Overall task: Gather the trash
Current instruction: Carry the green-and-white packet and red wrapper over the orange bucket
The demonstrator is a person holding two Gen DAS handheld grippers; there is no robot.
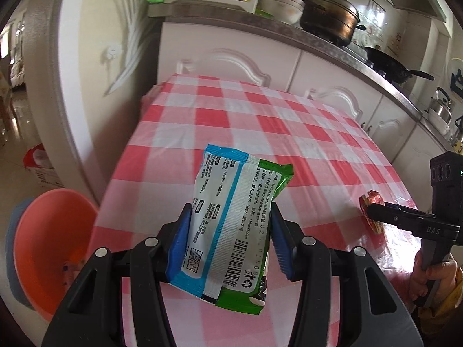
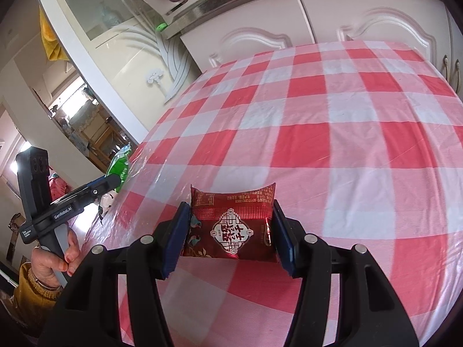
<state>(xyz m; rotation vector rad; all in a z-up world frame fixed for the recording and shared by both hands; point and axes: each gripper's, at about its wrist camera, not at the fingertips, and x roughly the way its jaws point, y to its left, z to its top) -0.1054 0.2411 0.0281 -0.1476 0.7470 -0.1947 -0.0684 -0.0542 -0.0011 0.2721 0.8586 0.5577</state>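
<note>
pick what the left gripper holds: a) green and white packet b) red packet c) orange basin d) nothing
a, the left gripper has its blue pads pressed on both sides of the green and white packet; the red packet sits in the right gripper.

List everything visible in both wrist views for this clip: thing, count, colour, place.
Wet-wipe style packet: one, blue, white and green, clamped in the left gripper above the table.
Snack packet: one, dark red, clamped in the right gripper above the table.
Tablecloth: one, red and white checked, covering the table.
Basin: one, orange, on the floor left of the table.
Steamer pot: one, dark metal, on the counter.
Wok: one, black, on the counter.
Kettle: one, silver, far right of counter.
Cabinet doors: white, behind the table.
Left gripper: black, blue pads.
Right gripper: black, blue pads.
Hand: one on each handle, yellow sleeves.
</note>
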